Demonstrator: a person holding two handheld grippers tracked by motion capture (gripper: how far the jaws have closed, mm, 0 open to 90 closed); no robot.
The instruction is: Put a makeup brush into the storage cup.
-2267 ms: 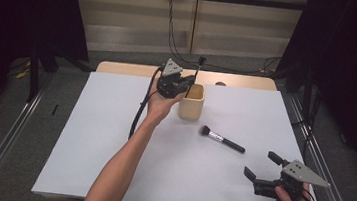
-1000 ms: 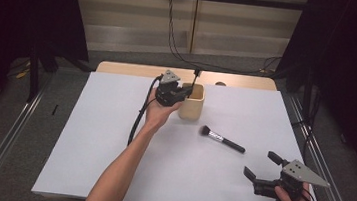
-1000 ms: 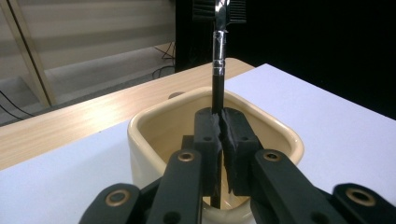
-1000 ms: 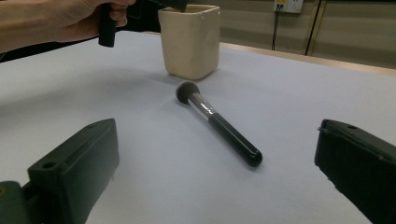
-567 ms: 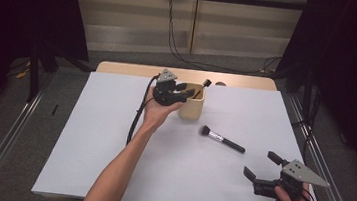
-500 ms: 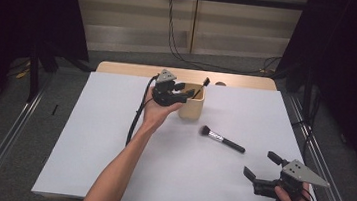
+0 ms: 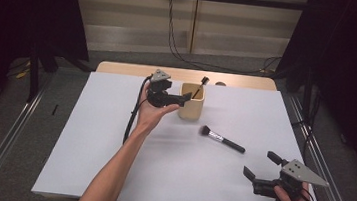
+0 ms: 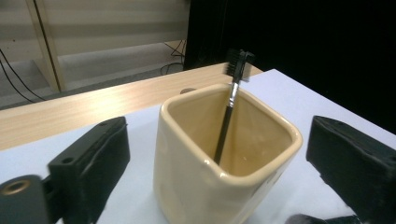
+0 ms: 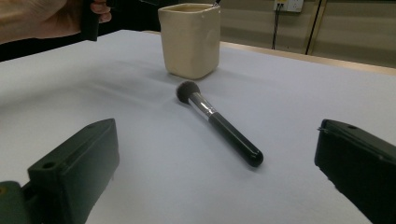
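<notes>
One slim brush (image 8: 229, 112) leans upright in cup (image 8: 187, 186).

Glossy ceramic cup (image 8: 224, 154); matt white table cover (image 7: 112, 139); wooden table edge (image 7: 239, 80).

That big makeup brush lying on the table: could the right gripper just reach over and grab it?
Probably yes. The right gripper has its jaws open and faces the makeup brush, which lies flat with only bare white table between them.
</notes>
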